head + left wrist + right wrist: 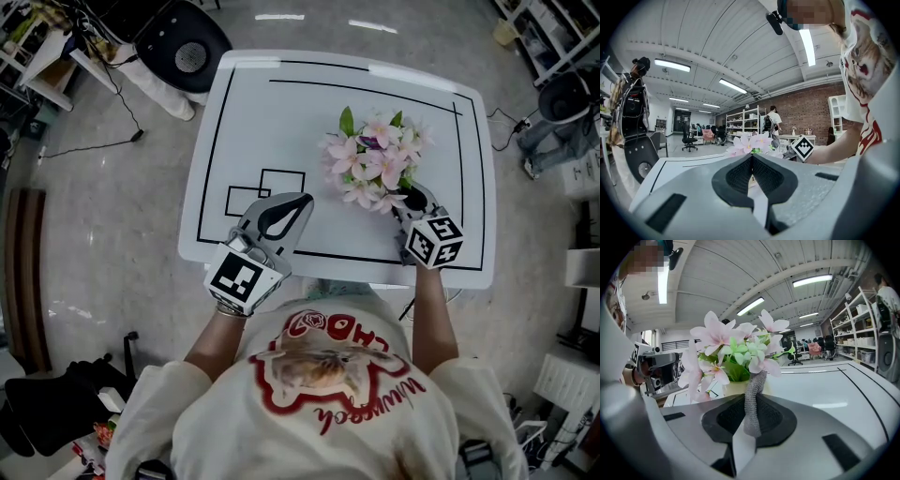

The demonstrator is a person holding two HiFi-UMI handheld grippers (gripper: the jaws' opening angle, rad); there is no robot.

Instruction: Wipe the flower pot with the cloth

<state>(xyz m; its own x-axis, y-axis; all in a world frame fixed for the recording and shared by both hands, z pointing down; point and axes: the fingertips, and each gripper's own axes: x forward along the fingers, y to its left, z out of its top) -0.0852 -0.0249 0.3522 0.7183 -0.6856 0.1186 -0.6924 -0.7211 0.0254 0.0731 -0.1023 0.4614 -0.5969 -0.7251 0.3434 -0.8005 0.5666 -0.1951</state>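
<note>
Two grippers show over the white table point(253, 122) in the head view. The left gripper point(302, 200) is at the near left part of the table, well apart from the flowers point(375, 159). The right gripper point(413, 200) is right at the edge of the flowers, on the person's side. The flower pot sits under the flowers, so it can't be seen from above.

In the left gripper view, its fingers are pressed together with nothing between them. The flowers are off across the table.

In the right gripper view, its fingers are clamped on a thin strip of grey cloth point(753, 390). The cloth sticks up in front of the cream flower pot point(732, 388), very near it. I can't tell if it touches.

What could go wrong? I think the pot may slide or tip if the cloth pushes hard, because the flowers make it tall and the left gripper is not holding it. Only a narrow bit of cloth sticks out, so the hard fingers could bump the pot or catch a flower. The cloth could also slip out.
</note>
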